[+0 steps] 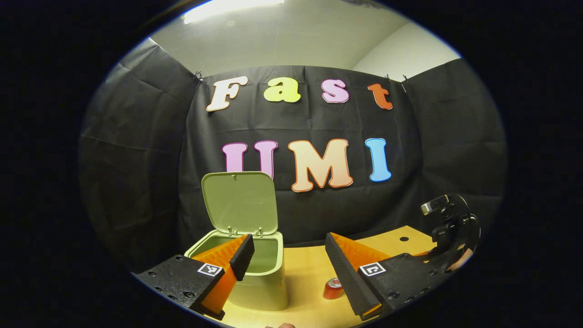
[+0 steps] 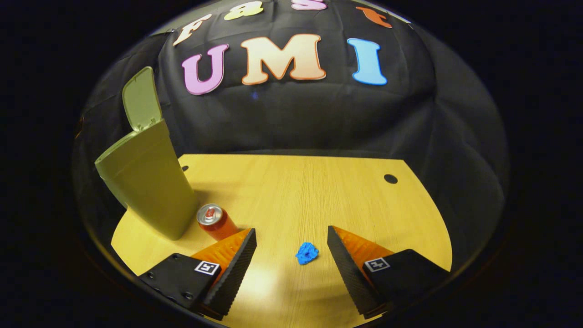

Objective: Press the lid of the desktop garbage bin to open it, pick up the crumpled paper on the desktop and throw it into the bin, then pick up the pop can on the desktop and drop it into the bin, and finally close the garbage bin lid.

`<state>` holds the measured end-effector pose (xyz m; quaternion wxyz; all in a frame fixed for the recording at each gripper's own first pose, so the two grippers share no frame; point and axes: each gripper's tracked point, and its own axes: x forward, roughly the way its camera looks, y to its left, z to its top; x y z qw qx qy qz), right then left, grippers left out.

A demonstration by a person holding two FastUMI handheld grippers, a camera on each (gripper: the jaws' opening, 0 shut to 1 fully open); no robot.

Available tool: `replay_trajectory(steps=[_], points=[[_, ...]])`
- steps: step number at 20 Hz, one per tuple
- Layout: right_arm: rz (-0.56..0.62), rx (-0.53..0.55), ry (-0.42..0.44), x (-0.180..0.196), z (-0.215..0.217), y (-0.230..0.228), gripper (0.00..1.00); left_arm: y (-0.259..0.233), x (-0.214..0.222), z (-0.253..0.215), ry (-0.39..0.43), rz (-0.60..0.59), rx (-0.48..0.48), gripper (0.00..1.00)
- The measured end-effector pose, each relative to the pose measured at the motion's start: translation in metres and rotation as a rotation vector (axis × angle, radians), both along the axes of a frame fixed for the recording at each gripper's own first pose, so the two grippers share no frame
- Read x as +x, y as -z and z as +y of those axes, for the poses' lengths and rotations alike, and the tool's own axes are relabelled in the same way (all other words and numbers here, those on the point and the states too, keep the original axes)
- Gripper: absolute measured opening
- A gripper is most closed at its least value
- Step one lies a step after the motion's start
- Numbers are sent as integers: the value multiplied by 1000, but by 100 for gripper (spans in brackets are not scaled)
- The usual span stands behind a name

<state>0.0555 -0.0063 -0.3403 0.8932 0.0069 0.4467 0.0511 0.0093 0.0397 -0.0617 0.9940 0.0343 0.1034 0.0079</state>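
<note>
A: Why is the right tool [image 2: 291, 243] spread wide and empty?
B: It hangs over the crumpled paper [image 2: 307, 253], which lies on the bench [image 2: 319, 191] between its fingers, likely set to pinch.
A: And the left tool [image 1: 288, 255]?
B: Also released, parked by the bin [image 1: 257, 273], whose lid [image 1: 240, 202] stands up at twelve o'clock.
A: Count?
B: One paper, one can [image 2: 215, 222] at ten o'clock beside one bin.
</note>
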Motion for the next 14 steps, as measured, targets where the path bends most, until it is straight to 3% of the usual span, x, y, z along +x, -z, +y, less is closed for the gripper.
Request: replay_trajectory(steps=[7,14], points=[[161,-53,-16,4,-9,68,100,9,-2,14,-27,29,22,93],[323,-12,-15,0,-8,117,99,19,-1,16,-36,56,28,94]])
